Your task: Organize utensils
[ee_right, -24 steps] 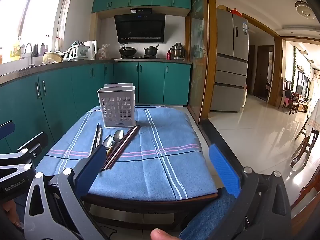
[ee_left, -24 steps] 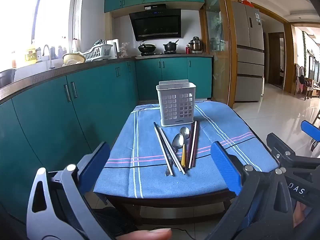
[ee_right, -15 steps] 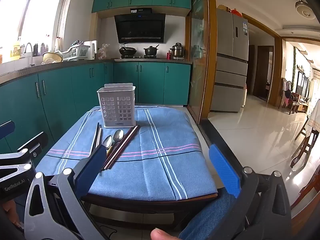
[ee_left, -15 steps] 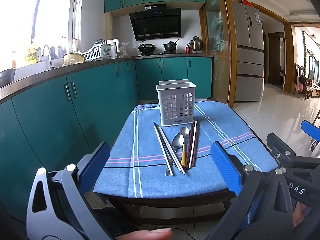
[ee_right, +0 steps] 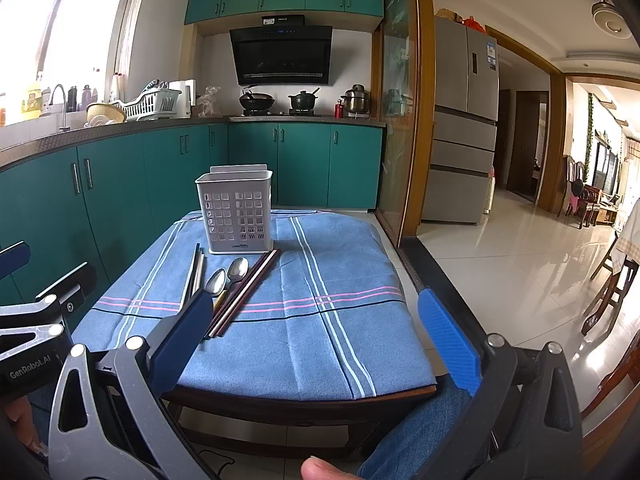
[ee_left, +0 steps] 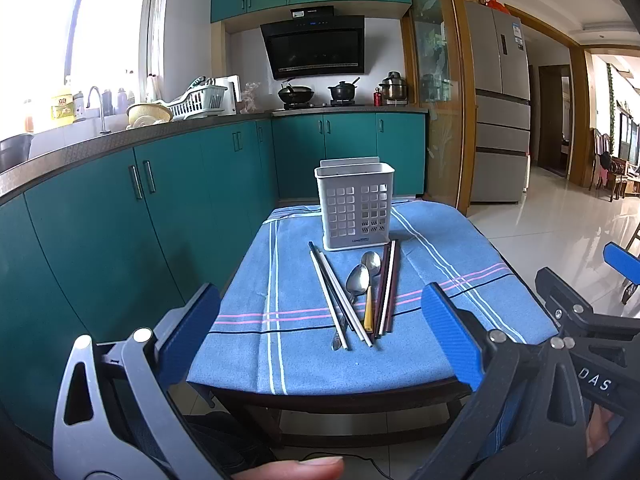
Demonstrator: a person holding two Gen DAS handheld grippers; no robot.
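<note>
Nothing has changed: both the left gripper (ee_left: 320, 332) and right gripper (ee_right: 316, 332) stay wide open, holding nothing. The spoons (ee_left: 357, 280) and chopsticks (ee_left: 387, 288) lie ahead, before the basket (ee_left: 354, 206). Sorting hasn't started.

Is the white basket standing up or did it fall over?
Standing up. The white basket sits flat on the blue cloth, open top facing up, with the spoons and chopsticks lying in front of it.
</note>
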